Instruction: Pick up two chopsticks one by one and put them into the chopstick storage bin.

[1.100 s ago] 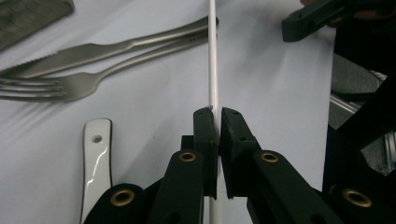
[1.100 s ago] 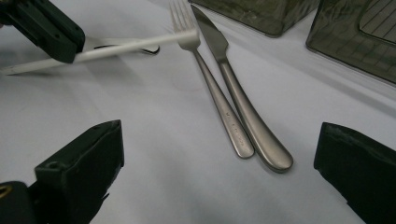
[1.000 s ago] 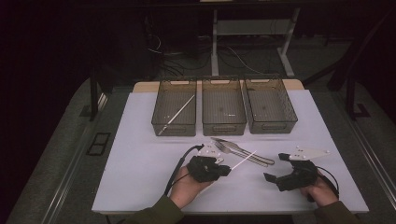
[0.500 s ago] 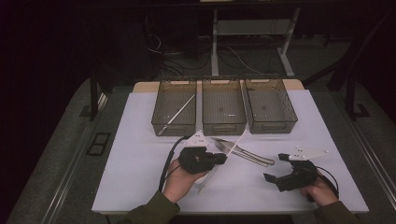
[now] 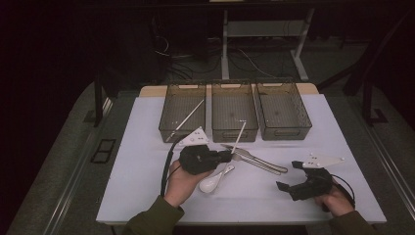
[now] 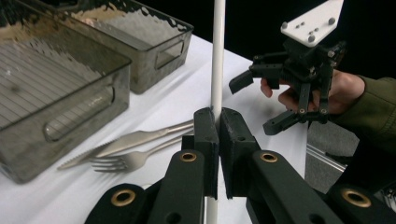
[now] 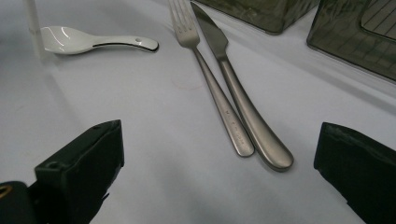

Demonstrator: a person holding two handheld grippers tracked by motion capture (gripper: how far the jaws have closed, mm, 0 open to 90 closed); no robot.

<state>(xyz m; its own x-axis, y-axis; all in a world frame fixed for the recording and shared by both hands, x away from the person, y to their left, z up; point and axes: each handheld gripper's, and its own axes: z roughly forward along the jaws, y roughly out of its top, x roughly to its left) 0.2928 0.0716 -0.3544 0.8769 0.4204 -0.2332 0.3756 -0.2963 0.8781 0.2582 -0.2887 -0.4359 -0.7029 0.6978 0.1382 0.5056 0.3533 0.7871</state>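
Observation:
My left gripper (image 5: 228, 156) is shut on a white chopstick (image 5: 239, 137), lifted above the table with its far end over the front wall of the middle bin (image 5: 234, 131). In the left gripper view the chopstick (image 6: 217, 56) stands upright, pinched between the two black pads. A second white chopstick (image 5: 188, 117) lies slanted in the left bin (image 5: 169, 128). A white spoon (image 5: 214, 181) lies just under the left hand. A steel fork (image 7: 210, 88) and knife (image 7: 243, 107) lie side by side ahead of my right gripper (image 7: 219, 140), which is open and holds nothing. It rests low at the table's front right (image 5: 292, 178).
Three dark mesh bins stand in a row at the back of the white table (image 5: 142, 161); the right bin (image 5: 298, 128) holds nothing that I can see. The fork and knife (image 5: 254, 159) lie between the two hands. Beyond the table are dark floor and desk legs.
My left gripper has risen and moved away from the front edge toward the bins, carrying the chopstick, which now stands more upright. The right gripper has stayed where it was.

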